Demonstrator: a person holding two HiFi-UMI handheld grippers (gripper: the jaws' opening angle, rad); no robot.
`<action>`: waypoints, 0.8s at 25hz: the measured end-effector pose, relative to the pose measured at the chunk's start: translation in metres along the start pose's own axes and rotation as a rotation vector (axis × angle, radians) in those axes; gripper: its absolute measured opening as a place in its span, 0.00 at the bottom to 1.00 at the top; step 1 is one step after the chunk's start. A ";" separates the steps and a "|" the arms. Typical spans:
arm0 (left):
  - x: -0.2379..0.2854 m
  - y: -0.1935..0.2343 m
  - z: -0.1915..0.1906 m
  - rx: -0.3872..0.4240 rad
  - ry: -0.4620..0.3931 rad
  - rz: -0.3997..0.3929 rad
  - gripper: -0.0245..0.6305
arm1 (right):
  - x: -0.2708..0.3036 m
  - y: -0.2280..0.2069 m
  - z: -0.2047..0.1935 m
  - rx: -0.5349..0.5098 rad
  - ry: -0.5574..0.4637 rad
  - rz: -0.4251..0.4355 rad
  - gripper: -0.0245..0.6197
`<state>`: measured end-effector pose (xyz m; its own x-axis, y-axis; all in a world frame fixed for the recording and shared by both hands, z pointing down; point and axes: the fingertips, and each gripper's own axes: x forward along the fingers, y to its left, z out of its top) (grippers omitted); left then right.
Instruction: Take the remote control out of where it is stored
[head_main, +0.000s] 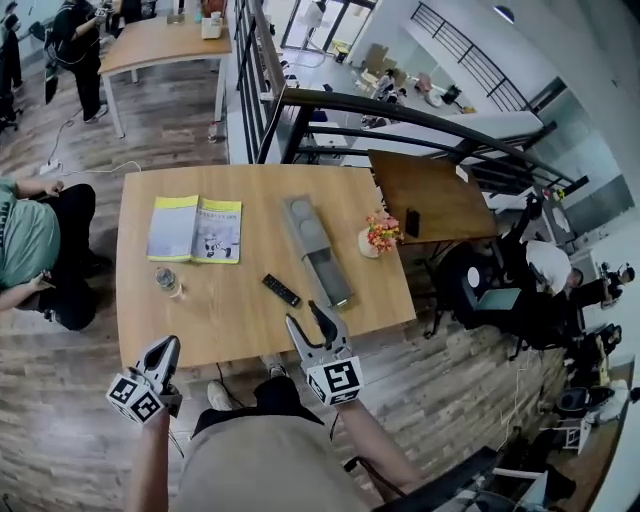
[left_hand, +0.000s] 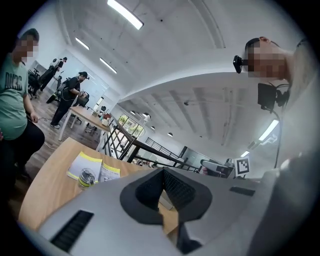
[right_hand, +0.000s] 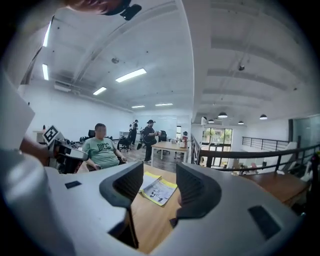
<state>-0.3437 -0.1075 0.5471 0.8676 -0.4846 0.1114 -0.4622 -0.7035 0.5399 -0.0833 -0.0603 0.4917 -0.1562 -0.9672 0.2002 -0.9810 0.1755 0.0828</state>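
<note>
The black remote control (head_main: 281, 290) lies flat on the wooden table (head_main: 230, 320), just left of a long grey storage tray (head_main: 316, 248). My right gripper (head_main: 305, 318) hangs over the table's front edge, a little nearer than the remote and to its right. It is open, with nothing between its fingers. In the right gripper view, only the table and a booklet (right_hand: 159, 189) show between the jaws of that gripper (right_hand: 161, 186). My left gripper (head_main: 166, 350) is off the table's front left corner, its jaws closed together and empty (left_hand: 162, 172).
A yellow-edged booklet (head_main: 195, 229) and a small glass jar (head_main: 167, 281) lie on the table's left half. A flower pot (head_main: 380, 233) stands at the right edge. A darker side table (head_main: 430, 195) and a stair railing (head_main: 400, 110) lie beyond. A seated person (head_main: 30, 245) is at the left.
</note>
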 end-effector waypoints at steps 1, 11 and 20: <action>-0.006 0.002 -0.006 -0.003 0.007 -0.014 0.04 | -0.009 0.009 0.003 -0.024 -0.002 -0.009 0.37; -0.035 -0.047 -0.031 0.038 0.059 -0.189 0.04 | -0.083 0.039 0.004 -0.067 -0.017 -0.095 0.37; -0.064 -0.120 -0.069 0.044 0.060 -0.077 0.04 | -0.170 0.036 -0.001 -0.032 -0.067 -0.079 0.35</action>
<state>-0.3311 0.0433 0.5325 0.9098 -0.3969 0.1212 -0.3998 -0.7603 0.5120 -0.0925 0.1103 0.4622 -0.0872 -0.9882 0.1263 -0.9866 0.1032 0.1267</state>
